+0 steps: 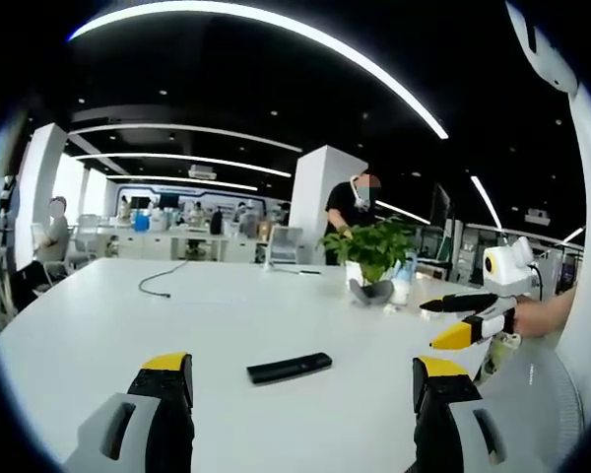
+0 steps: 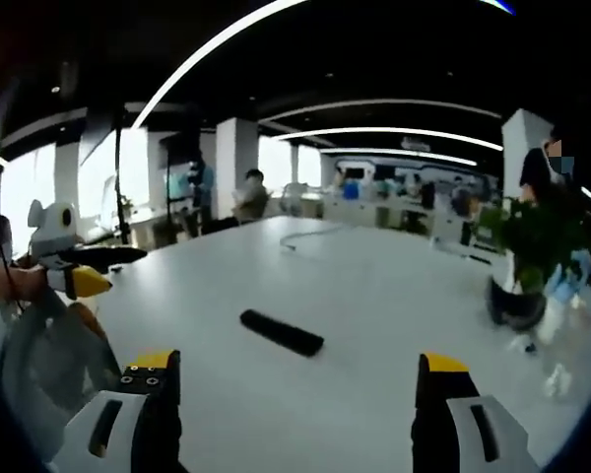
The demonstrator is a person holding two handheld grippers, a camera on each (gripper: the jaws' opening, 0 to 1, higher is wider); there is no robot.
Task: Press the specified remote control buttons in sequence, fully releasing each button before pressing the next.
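In the left gripper view, the left gripper was held low over the near edge of the white worktop, its jaws spread wide with nothing between them. The black remote control lay flat on the worktop just beyond and between the jaw tips, untouched, so that a press was judged not yet begun. A loose cable was seen farther back on the left, and a potted plant stood at the far right, well apart from the remote. The right gripper came in from the right, held off the worktop.

In the right gripper view, the left gripper was seen at the left. The remote control lay ahead, slightly left of centre. The right gripper was likewise held back with jaws spread and empty, probably so that the remote was kept visible. The plant stood at the right.
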